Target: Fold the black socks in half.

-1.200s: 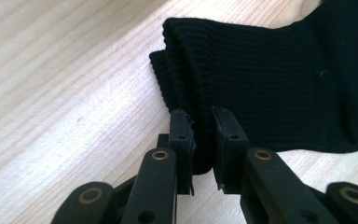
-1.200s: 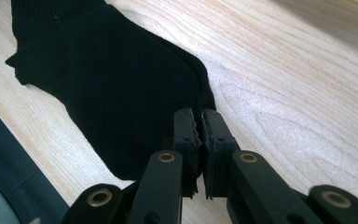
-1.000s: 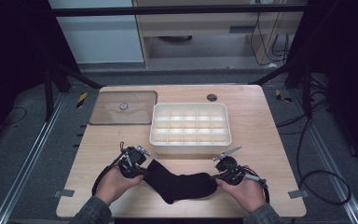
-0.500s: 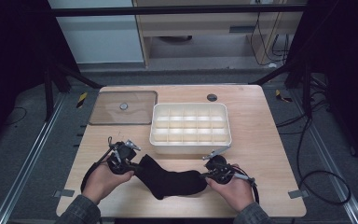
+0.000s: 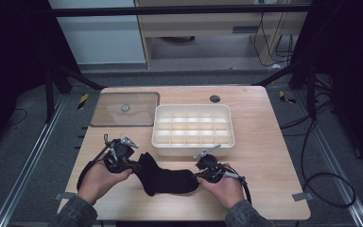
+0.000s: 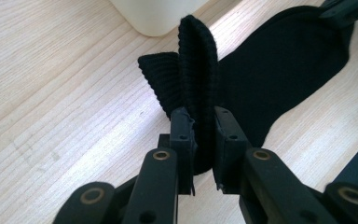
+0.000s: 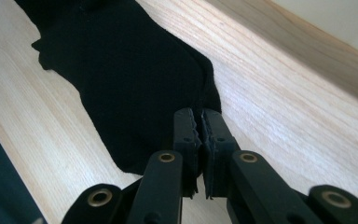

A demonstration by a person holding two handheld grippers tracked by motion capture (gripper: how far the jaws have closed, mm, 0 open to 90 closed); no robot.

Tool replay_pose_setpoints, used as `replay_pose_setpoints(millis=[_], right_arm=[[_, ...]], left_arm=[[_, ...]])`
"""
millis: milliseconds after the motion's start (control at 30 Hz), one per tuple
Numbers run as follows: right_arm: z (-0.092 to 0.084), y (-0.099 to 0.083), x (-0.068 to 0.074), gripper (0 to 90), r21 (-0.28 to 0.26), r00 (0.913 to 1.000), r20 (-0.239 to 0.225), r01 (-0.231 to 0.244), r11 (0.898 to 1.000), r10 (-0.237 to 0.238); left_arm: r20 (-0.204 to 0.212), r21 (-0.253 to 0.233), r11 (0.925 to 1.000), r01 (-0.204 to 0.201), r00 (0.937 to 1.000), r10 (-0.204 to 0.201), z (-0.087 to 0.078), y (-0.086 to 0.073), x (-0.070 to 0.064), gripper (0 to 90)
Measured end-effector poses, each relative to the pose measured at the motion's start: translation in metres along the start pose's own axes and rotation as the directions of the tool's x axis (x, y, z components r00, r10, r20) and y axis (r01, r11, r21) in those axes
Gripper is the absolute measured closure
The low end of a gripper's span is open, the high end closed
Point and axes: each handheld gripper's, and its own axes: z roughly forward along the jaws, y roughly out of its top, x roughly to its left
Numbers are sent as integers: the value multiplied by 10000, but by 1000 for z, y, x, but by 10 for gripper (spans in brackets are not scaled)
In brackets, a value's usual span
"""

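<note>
Your left gripper (image 6: 204, 135) is clamped on the sock's (image 5: 168, 177) ribbed cuff, your right gripper (image 7: 200, 135) on its toe. Both ends are secured (the hard part); stowing it in the tray (image 5: 193, 146) beyond your grippers remains.

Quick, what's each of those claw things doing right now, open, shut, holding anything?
Left gripper: shut on the ribbed cuff of the black sock.
Right gripper: shut on the sock's other end.

Sock (image 5: 168, 178) before tray (image 5: 193, 148), on table (image 5: 264, 156)
</note>
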Motion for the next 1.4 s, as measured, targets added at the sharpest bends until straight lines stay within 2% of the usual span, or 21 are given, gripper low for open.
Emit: replay_pose_setpoints(millis=[267, 533, 633, 933, 1100, 1400], right_arm=[[4, 3, -1, 859, 33, 9999, -34, -97, 9999, 97], [4, 5, 2, 859, -48, 9998, -218, -38, 10000, 37], [5, 5, 2, 859, -9, 9997, -233, -20, 10000, 20], [4, 4, 2, 858, -36, 9996, -287, -29, 10000, 28], [2, 4, 2, 858, -74, 9992, -375, -127, 9999, 125], [4, 1, 0, 857, -64, 9990, -417, -172, 9998, 169]], left_arm=[[104, -205, 9998, -88, 9999, 91, -4, 2, -4, 796], [193, -319, 9989, -357, 9992, 364, -3, 12, -16, 799], [329, -232, 9980, -589, 9977, 597, 3, 18, -26, 799], [617, -153, 9959, -887, 9941, 895, 20, 30, -45, 799], [777, -95, 9954, -954, 9924, 959, 30, 34, -52, 799], [967, 302, 9922, -1208, 9884, 1174, 53, 35, -66, 798]])
